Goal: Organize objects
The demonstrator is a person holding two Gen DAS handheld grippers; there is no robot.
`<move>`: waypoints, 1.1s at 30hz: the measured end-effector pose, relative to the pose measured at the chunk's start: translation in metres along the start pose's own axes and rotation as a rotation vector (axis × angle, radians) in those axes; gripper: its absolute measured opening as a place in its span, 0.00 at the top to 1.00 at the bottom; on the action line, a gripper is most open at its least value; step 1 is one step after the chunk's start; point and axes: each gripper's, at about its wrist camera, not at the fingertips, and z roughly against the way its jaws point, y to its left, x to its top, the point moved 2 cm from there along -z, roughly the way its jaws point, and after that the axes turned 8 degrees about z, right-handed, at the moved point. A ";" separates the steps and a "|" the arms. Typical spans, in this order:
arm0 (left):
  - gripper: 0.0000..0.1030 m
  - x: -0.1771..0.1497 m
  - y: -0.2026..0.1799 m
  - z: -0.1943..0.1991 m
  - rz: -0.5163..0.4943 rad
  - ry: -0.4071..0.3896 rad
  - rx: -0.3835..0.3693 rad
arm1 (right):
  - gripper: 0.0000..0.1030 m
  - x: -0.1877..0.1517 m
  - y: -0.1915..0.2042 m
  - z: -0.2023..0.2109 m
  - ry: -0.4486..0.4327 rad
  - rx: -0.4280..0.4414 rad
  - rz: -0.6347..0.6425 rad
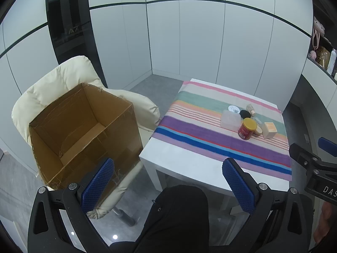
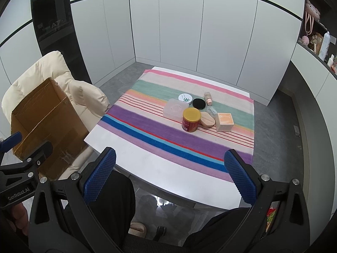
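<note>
A cluster of small items sits on a striped cloth [image 2: 147, 130] on a white table [image 2: 168, 175]: a red can with a yellow lid [image 2: 190, 119], a clear plastic box [image 2: 175, 108], a white round tin [image 2: 185, 97], a black round compact [image 2: 198, 103], a small pink bottle [image 2: 208, 97], a wooden oval piece [image 2: 207, 121] and a peach cube box [image 2: 225, 121]. The can also shows in the left wrist view [image 1: 247, 128]. An open, empty cardboard box [image 1: 84, 130] rests on a cream chair [image 1: 52, 84]. My left gripper [image 1: 168, 183] and right gripper [image 2: 169, 175] are open and empty, in front of the table.
White cabinet walls surround the table. A dark glass panel [image 1: 67, 21] stands at the back left. Shelves with toys and bottles [image 2: 318, 40] are at the right. The person's dark-clothed legs [image 1: 174, 217] are below the grippers. The floor is grey.
</note>
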 end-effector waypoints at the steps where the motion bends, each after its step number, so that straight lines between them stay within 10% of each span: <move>1: 0.00 0.000 0.000 0.000 0.001 0.000 0.000 | 0.00 0.000 0.000 0.000 -0.001 0.000 0.001; 33: 0.00 -0.001 -0.002 -0.002 -0.004 0.005 0.004 | 0.00 -0.001 0.002 0.000 0.001 -0.001 0.001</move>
